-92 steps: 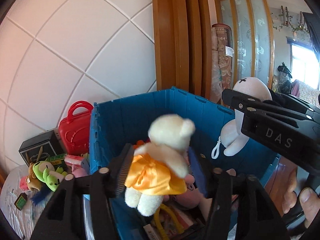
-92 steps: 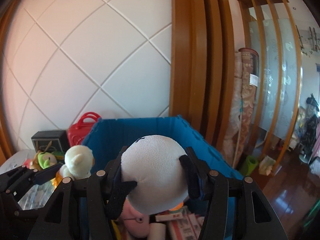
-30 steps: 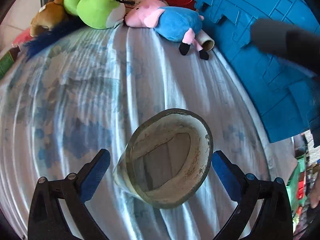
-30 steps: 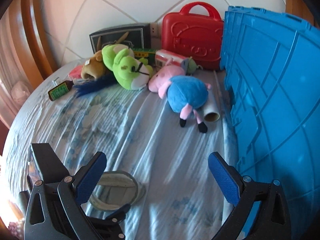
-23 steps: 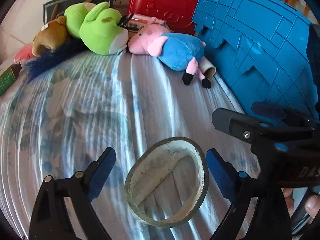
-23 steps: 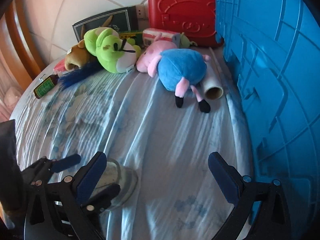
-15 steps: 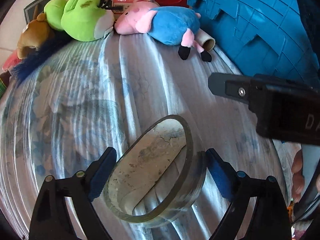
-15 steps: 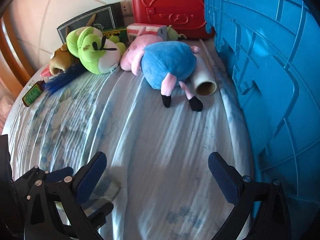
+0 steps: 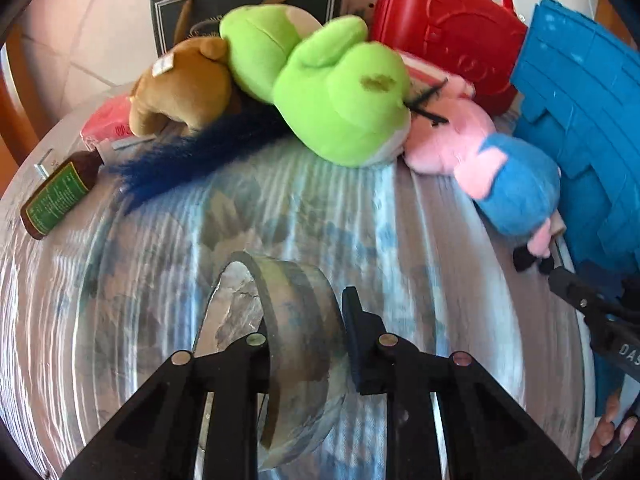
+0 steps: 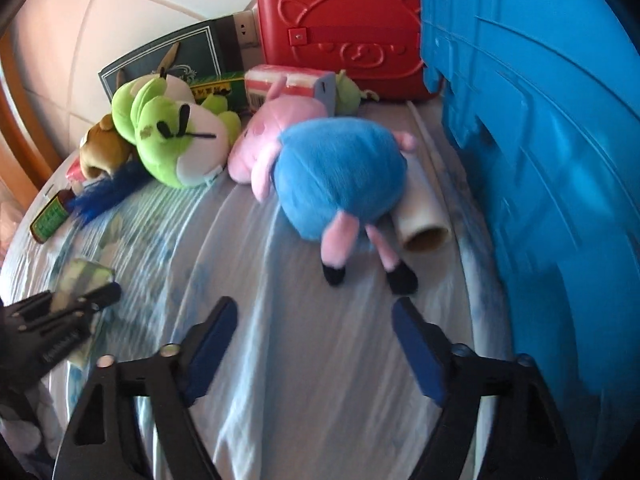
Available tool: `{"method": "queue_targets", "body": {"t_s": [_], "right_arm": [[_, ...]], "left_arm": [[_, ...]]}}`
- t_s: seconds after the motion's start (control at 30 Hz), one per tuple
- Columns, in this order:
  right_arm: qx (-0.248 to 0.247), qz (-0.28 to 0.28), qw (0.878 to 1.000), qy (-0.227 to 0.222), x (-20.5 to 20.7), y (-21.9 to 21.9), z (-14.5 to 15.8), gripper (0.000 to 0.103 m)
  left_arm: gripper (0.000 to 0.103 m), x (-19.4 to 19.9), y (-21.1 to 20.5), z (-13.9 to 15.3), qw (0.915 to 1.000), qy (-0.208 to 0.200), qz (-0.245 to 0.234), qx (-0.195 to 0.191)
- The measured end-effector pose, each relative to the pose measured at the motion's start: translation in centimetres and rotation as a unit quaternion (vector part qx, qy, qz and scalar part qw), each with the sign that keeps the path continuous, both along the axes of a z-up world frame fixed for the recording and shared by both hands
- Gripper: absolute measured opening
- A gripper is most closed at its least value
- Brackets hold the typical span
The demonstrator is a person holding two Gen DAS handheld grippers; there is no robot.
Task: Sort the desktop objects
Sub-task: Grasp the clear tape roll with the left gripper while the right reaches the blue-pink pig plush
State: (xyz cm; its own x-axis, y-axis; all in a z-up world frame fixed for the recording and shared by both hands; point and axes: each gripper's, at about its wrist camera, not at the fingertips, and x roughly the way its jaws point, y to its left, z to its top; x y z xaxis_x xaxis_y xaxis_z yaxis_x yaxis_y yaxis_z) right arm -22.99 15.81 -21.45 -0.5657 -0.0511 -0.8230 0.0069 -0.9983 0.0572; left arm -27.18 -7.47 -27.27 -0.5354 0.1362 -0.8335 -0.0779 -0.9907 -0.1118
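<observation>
My left hand-held gripper (image 9: 306,320) has just been closing and now pinches the wall of the tape roll (image 9: 296,320), one finger inside the ring. My right hand-held gripper (image 10: 314,328) has been narrowing too, about half open over bare surface (image 10: 304,380), the pig plush (image 10: 332,176) just ahead and the blue crate (image 10: 560,160) to its right.

The tape roll (image 9: 296,320) stands on edge on the cloth-covered table (image 10: 320,380), its wall between the pads of the left gripper (image 9: 308,344); the right gripper (image 10: 316,344) hangs over bare cloth before the pig plush (image 10: 336,176). A film roll (image 10: 424,216) lies between that plush and the crate (image 10: 540,140) at right; behind stand the case (image 10: 344,28) and box (image 10: 180,60), with the frog plush (image 10: 172,136), bear plush (image 10: 100,148) and bottle (image 10: 48,220) leftward.
</observation>
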Motion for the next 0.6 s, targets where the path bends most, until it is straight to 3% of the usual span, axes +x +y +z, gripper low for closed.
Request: {"method": "queue_targets", "body": {"t_s": [0.13, 0.23, 0.3, 0.37, 0.4, 0.43, 0.47, 0.5, 0.53, 0.6], "right_arm": [[0.012, -0.022, 1.000, 0.011, -2.7, 0.4, 0.0, 0.078], [0.055, -0.046, 0.997, 0.003, -4.5, 1.0, -1.2, 0.089], [0.090, -0.055, 0.994, 0.004, -5.6, 1.1, -2.2, 0.090], [0.108, -0.049, 0.993, 0.006, -6.5, 1.1, -3.4, 0.094], [0.118, -0.041, 0.992, 0.010, -6.9, 0.9, -4.0, 0.103], [0.129, -0.030, 0.991, 0.016, -7.3, 0.4, -4.5, 0.103], [0.129, -0.007, 0.992, 0.018, -7.7, -0.2, -4.8, 0.103], [0.108, 0.019, 0.994, 0.007, -8.2, -0.8, -5.1, 0.094], [0.080, 0.039, 0.996, -0.011, -8.4, -1.5, -5.4, 0.091], [0.044, 0.064, 0.997, -0.019, -7.8, -3.0, -5.2, 0.092]], "left_arm": [[0.021, -2.4, -0.1, 1.4, 0.9998, 0.021, 0.004, 0.003], [0.021, -4.0, 0.3, 1.3, 0.9996, 0.024, -0.002, 0.011], [0.021, -4.8, 0.6, 1.1, 0.9995, 0.025, -0.011, 0.014], [0.021, -5.5, 1.2, 0.6, 0.9995, 0.022, -0.018, 0.009], [0.021, -5.8, 1.3, 0.3, 0.9995, 0.020, -0.021, 0.009], [0.021, -6.1, 1.4, -0.1, 0.9996, 0.016, -0.023, 0.007], [0.021, -6.3, 1.4, -0.4, 0.9996, 0.012, -0.023, 0.005], [0.021, -6.4, 1.5, -0.7, 0.9997, 0.008, -0.022, 0.000], [0.021, -6.4, 1.3, -1.0, 0.9997, 0.006, -0.020, -0.007], [0.021, -6.1, 0.6, -1.1, 0.9998, 0.005, -0.011, -0.014]]}}
